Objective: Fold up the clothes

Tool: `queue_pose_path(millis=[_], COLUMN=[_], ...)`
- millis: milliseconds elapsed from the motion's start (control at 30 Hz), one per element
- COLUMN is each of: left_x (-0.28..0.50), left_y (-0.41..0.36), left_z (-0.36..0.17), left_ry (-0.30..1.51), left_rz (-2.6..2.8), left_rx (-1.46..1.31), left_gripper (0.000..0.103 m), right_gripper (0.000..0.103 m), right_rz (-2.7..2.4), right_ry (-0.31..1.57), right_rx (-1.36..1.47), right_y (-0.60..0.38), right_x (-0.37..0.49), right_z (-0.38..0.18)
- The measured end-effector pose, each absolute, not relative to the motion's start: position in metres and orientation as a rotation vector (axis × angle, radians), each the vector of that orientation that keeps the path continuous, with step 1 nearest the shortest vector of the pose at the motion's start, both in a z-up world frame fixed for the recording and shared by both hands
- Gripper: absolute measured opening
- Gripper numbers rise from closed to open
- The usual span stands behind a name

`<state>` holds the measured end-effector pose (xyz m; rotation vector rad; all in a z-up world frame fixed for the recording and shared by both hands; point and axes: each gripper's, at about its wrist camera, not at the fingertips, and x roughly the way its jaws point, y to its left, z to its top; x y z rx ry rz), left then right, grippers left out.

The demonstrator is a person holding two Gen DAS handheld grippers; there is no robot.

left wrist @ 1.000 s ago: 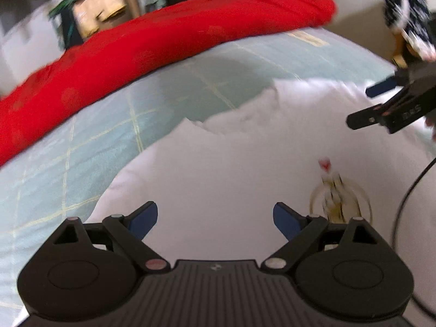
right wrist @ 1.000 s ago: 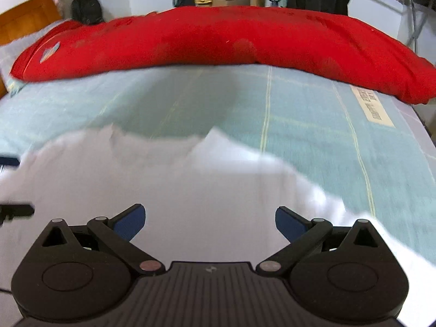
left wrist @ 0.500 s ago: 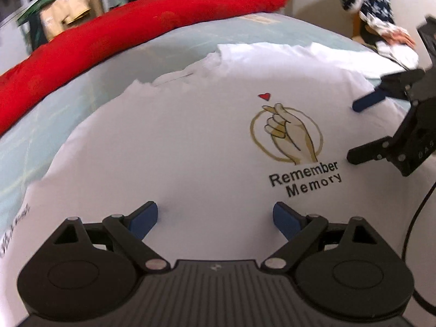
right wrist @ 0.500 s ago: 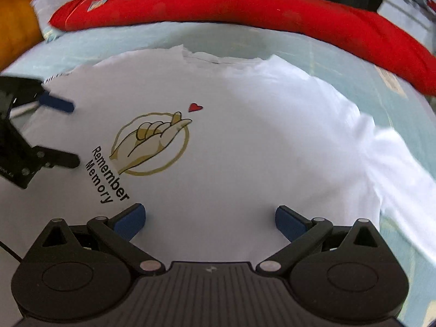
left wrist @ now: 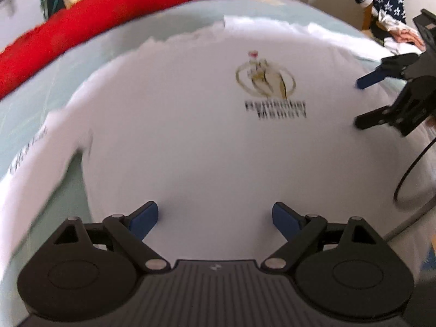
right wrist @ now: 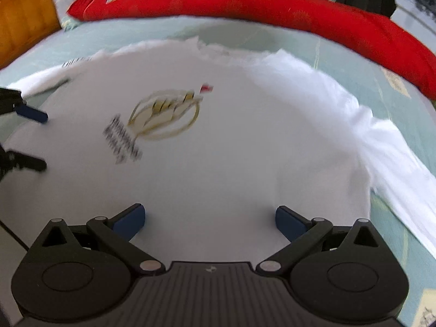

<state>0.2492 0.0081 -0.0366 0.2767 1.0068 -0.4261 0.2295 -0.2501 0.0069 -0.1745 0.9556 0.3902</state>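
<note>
A white T-shirt [left wrist: 207, 147] lay spread front-up on the pale green bed sheet [right wrist: 152, 31], its chest showing a gold ringed hand graphic [right wrist: 166, 115] under a small red mark; the black lettering beside it was too blurred to read. The left gripper [left wrist: 215, 216] and right gripper [right wrist: 209, 218] hovered over the shirt's lower part, jaws spread wide, holding nothing. Beyond the shirt lay a red quilt [right wrist: 245, 2].

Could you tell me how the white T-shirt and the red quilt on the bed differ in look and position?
The white T-shirt lies spread flat, printed side up, just ahead of both open tools, while the red quilt sits bunched in a long ridge along the bed's far side. The T-shirt carries a gold hand graphic with dark lettering; the quilt looks mostly plain red, with a small patch near one end. Both rest on the pale green sheet, apart from each other.
</note>
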Motion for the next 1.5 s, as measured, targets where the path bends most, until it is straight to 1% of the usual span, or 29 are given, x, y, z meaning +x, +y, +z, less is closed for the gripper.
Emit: queue_pose_path(millis=[167, 233, 367, 500, 567, 700, 767, 967, 1033, 1100, 1200, 1333, 1400, 1500], left_x=[0.220, 0.218, 0.242, 0.298, 0.323, 0.337, 0.325, 0.278, 0.264, 0.249, 0.232, 0.219, 0.207, 0.194], left_y=[0.018, 0.019, 0.019, 0.021, 0.021, 0.027, 0.032, 0.050, 0.045, 0.036, 0.016, 0.003, 0.005, 0.015], left_z=[-0.032, -0.026, -0.011, -0.016, -0.026, -0.045, -0.044, -0.037, -0.027, -0.013, -0.011, -0.032, -0.038, -0.037], left_ry=[1.122, 1.141, 1.032, 0.911, 0.922, 0.980, 0.992, 1.131, 1.151, 1.105, 1.074, 1.108, 1.093, 1.127], left_rz=[-0.383, -0.381, -0.346, -0.306, -0.315, -0.307, -0.313, -0.279, -0.258, -0.304, -0.388, -0.451, -0.457, -0.434], left_rx=[0.229, 0.196, 0.171, 0.152, 0.128, 0.091, 0.105, 0.114, 0.159, 0.184, 0.233, 0.270, 0.306, 0.310], left_gripper=[0.090, 0.090, 0.090, 0.090, 0.089, 0.089, 0.090, 0.090, 0.087, 0.087, 0.087, 0.087, 0.087, 0.088], right_gripper=[0.103, 0.103, 0.103, 0.103, 0.103, 0.103, 0.103, 0.103, 0.103, 0.103, 0.103, 0.103, 0.103, 0.103], right_rz=[0.419, 0.423, 0.428, 0.462, 0.481, 0.505, 0.503, 0.473, 0.465, 0.470, 0.513, 0.560, 0.575, 0.580], right_ry=[1.063, 1.096, 1.101, 1.032, 1.002, 0.973, 0.985, 1.064, 1.088, 1.084, 1.045, 1.037, 1.032, 1.063], right_rx=[-0.212, -0.227, -0.223, -0.210, -0.209, -0.205, -0.208, -0.216, -0.225, -0.247, -0.247, -0.254, -0.286, -0.346], right_y=[-0.267, -0.272, -0.271, -0.259, -0.252, -0.244, -0.246, -0.268, -0.272, -0.270, -0.263, -0.251, -0.252, -0.264], right_x=[0.200, 0.192, 0.193, 0.207, 0.216, 0.227, 0.227, 0.206, 0.200, 0.196, 0.189, 0.181, 0.172, 0.153], right_z=[0.010, 0.011, 0.016, 0.019, 0.019, 0.018, 0.016, 0.010, 0.011, 0.015, 0.019, 0.011, 0.007, 0.006])
